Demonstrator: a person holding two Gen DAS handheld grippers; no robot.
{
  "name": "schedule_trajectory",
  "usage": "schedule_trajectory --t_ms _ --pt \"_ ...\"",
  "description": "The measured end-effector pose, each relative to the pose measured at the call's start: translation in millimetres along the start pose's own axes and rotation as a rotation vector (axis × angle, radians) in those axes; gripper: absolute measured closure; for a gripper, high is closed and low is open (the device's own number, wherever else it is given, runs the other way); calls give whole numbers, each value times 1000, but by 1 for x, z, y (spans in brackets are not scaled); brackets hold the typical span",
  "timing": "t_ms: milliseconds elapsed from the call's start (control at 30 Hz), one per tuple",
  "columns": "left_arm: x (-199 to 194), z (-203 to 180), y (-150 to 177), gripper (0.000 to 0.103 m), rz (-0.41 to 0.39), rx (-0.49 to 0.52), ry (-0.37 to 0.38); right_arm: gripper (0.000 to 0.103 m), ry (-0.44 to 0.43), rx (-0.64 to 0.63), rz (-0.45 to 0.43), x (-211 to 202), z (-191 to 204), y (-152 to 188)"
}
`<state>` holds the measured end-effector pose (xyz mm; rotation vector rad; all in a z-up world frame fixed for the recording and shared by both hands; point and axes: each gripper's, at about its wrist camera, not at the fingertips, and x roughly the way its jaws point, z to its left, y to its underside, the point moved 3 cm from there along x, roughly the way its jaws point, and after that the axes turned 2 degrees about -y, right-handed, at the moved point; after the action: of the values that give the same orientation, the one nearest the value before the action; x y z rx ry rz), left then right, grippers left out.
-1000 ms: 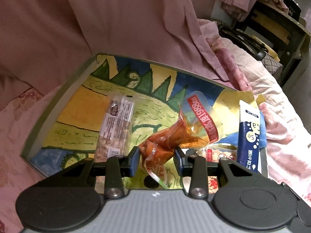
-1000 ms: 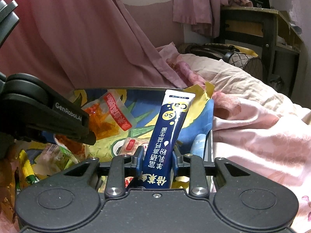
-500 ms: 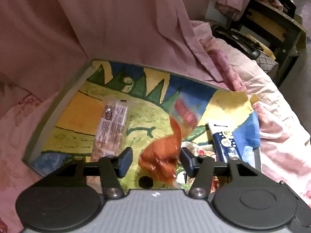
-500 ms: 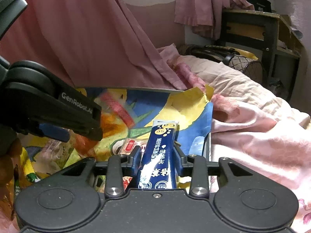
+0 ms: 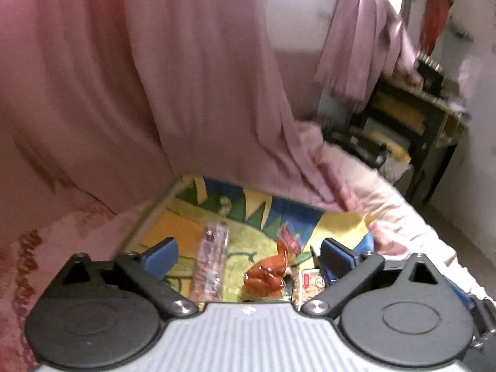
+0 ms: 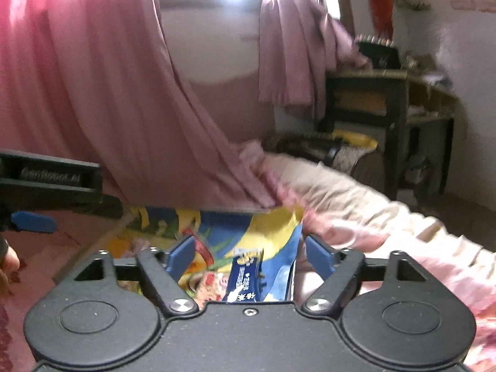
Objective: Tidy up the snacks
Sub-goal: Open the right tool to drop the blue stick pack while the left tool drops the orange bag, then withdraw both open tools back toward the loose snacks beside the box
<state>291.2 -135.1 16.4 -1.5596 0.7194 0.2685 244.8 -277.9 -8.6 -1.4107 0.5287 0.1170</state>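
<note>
Nearest, left gripper (image 5: 248, 255) jaws opening wide, nothing pinched; right gripper (image 6: 250, 255) jaws also opening, empty. Below them, tray (image 5: 148, 217) with cartoon lining holds snacks: orange pouch (image 5: 266, 274), clear nut bar (image 5: 210, 263), blue stick pack (image 6: 245, 279) with white characters, too blurred to read. Beyond, pink curtain (image 5: 155, 77); farther, dark desk (image 6: 387, 99).

Both wrist views look down, close — sharing the tray (image 5: 155, 214).
</note>
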Motion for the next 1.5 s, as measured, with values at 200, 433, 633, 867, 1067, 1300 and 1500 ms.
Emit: schedule_trajectory --t_ms 200,433,633,867,1067,1300,1500 --pt "-56 9 13 1 -93 -6 5 10 -19 -51 -88 -66 8 -9" --pt "-111 24 38 0 -148 -19 5 1 -33 -39 -168 -137 9 -7" --pt "-147 35 66 0 -157 -40 18 1 -35 -56 -192 -182 13 7" --pt "-184 40 96 0 -188 13 -4 1 -50 -66 -192 -218 21 22" --pt "-209 51 126 0 -190 37 -33 1 -59 -82 -164 -242 28 39" --pt "-225 70 155 0 -138 -5 -79 1 -76 -100 -114 -258 36 58" --pt "-236 74 166 0 -131 25 -124 1 -86 -145 -77 -263 48 69"
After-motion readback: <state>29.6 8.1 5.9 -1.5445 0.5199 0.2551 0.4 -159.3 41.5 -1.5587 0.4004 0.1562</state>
